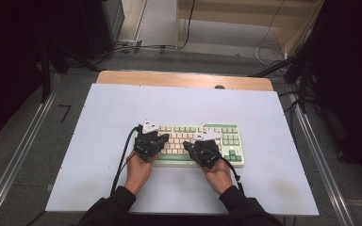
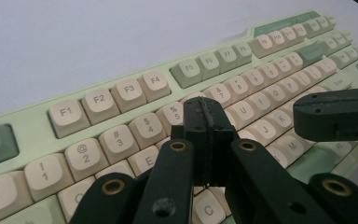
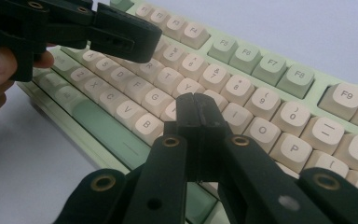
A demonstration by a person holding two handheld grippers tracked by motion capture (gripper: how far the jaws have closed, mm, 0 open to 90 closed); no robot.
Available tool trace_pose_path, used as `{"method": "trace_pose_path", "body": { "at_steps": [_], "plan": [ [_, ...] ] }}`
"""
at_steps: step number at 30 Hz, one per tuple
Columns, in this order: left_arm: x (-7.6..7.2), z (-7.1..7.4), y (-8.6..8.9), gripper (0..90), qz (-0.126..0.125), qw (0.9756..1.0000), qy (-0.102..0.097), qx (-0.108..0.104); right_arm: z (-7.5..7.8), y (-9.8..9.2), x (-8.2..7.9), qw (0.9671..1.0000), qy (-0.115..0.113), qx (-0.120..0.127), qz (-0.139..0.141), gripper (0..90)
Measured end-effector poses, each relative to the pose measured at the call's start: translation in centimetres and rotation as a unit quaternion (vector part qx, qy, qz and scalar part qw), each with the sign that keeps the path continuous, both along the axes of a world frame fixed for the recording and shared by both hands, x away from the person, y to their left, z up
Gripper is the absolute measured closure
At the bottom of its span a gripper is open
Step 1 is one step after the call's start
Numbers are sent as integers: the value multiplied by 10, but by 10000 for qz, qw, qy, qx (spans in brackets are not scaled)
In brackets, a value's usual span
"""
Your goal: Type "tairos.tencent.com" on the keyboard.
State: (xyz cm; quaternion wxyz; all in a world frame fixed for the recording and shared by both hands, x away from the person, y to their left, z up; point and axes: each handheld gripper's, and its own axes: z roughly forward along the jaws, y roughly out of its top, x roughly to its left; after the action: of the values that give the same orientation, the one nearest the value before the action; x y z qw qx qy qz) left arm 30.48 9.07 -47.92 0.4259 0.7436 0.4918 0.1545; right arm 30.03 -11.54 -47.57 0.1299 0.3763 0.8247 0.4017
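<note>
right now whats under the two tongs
Both the left tongs and the right tongs hang shut over the keyboard, above its cream letter keys. The keys directly beneath the tips are covered, so contact can't be judged.

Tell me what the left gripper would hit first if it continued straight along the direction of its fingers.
Probably the keyboard. The left gripper, fingers shut, points down at the letter keys, near the T and Y area. The exact key is hidden behind the fingers, so I cannot name it.

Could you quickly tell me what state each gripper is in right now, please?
Left gripper: jaws closed, holding nothing, over the keyboard.
Right gripper: jaws closed, holding nothing, over the keyboard's keys.
</note>
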Motion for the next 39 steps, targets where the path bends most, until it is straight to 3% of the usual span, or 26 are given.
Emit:
{"method": "trace_pose_path", "body": {
  "at_steps": [19,39],
  "plan": [
    [6,-6,-12,900,-83,9997,74,214,1,-3,2,10000,-15,11,-54,874],
    [7,-9,-14,900,-82,9996,113,240,0,-3,2,10000,-23,-5,-67,873]
  ]
}}
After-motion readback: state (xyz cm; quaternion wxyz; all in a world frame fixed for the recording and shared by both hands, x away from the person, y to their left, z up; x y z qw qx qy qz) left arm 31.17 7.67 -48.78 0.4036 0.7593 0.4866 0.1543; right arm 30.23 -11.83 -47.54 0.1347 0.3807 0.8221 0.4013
